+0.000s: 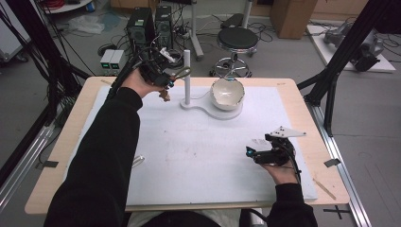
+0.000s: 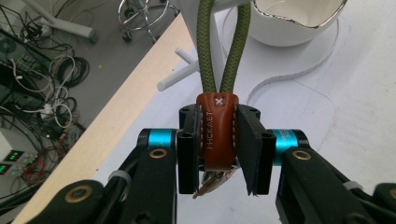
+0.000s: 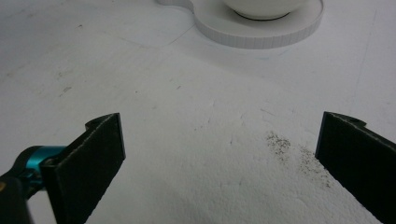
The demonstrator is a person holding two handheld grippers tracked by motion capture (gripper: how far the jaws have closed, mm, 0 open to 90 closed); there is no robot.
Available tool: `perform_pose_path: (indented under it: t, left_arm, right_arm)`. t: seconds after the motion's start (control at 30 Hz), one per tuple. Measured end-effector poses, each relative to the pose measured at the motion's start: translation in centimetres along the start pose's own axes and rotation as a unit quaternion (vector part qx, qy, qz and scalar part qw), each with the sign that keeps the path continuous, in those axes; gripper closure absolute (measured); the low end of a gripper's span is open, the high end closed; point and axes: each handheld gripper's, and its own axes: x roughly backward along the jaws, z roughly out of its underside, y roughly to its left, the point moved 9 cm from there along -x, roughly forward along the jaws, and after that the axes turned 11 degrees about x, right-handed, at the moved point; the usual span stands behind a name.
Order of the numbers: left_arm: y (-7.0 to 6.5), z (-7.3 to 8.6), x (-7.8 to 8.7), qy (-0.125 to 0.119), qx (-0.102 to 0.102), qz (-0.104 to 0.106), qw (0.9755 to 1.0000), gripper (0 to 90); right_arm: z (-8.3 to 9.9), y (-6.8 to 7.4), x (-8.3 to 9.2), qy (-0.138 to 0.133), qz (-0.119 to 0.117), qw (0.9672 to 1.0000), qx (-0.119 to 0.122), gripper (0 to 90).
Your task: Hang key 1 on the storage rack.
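Up at the far left of the tabletop (image 1: 293, 101), left claw (image 2: 218, 154) clamped on the brown leather tab (image 2: 216, 133) of a keychain, pads pressing both sides of the tab. Olive-green cord loop (image 2: 223, 44) rising from the tab toward the white post (image 1: 187, 75) of a stand; from above, loop end right against the post, whether around it or just beside it not clear. Small metal clip (image 2: 212, 182) poking out below the tab, between the jaws. Held above the white mat (image 1: 189, 151), not resting on it. White bowl (image 1: 227, 93) sitting on the round base (image 1: 227, 113) of the same stand, just right of the post. Thin white peg (image 2: 180, 77) jutting sideways off the stand near the wooden edge. Right claw (image 3: 219, 154) low over the mat at the near right, well apart from the stand, jaws spread wide with nothing between them, a smudge of dark specks (image 3: 280, 144) on the mat just ahead.
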Motion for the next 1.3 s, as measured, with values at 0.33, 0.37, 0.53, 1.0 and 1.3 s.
perform_pose_path:
  t: [0.33,0.37,0.53,1.0,1.3]
  left_arm:
    - [-1.2,0.5,0.0,-0.020,0.020,0.055,0.9981,42.5]
    - [-1.2,0.6,0.1,-0.022,0.022,0.054,0.9981,38.0]
    - [-1.1,1.3,0.2,-0.017,0.026,0.056,0.9979,19.2]
    - [-0.9,2.7,1.3,-0.022,0.039,0.074,0.9963,2.9]
    - [-0.1,4.8,2.6,-0.037,0.056,0.072,0.9952,2.9]
  right_arm:
    - [0.1,0.0,0.0,0.003,0.001,1.0000,-0.001,0.6]
    - [0.1,0.1,0.0,0.003,0.000,1.0000,-0.002,0.6]
    - [0.1,0.0,0.1,0.001,0.001,1.0000,0.000,0.6]
    - [0.1,0.0,0.1,0.001,0.001,1.0000,0.001,0.6]
    - [0.1,0.1,0.0,0.003,0.000,1.0000,0.002,0.6]
